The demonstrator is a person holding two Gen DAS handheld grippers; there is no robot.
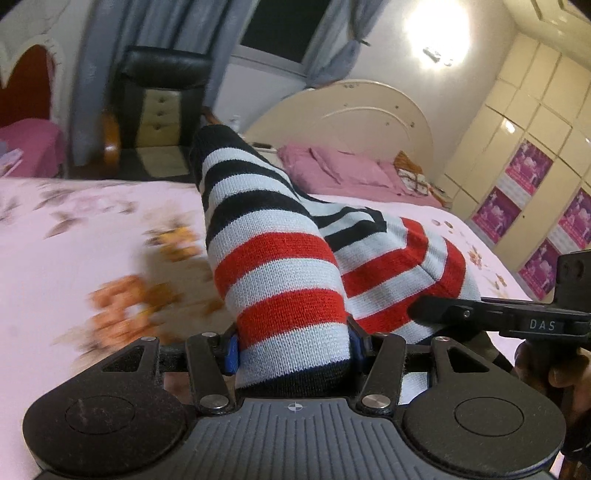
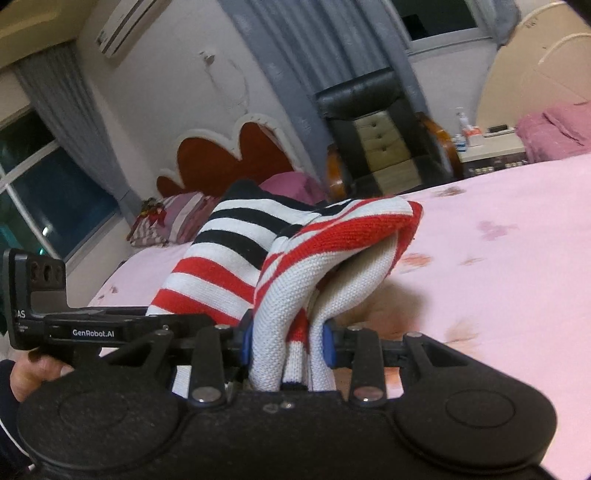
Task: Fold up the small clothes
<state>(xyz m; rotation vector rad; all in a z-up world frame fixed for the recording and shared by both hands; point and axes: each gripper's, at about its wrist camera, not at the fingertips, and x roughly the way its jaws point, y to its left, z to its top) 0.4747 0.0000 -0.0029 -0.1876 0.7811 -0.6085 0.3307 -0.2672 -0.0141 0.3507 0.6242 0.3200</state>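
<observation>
Striped knit garment (image 1: 280, 266) – red, white and black bands – raised above the pink floral bedsheet (image 1: 74, 236), clamped at both ends; left gripper (image 1: 293, 345) closed on a flat striped end, right gripper (image 2: 288, 341) pinching a bunched fold; both tilt downward, side by side; "DAS" legible in the left view, "GenRobot.AI" (image 2: 93, 333) in the right; wardrobe posters (image 1: 528, 168) appear only on the left – wall air conditioner (image 2: 122, 26) only on the right.

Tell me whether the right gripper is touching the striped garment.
Touching. The right wrist view shows the right gripper with its blue pads pressed against bunched folds of the striped garment, which runs between them with no gap.
</observation>
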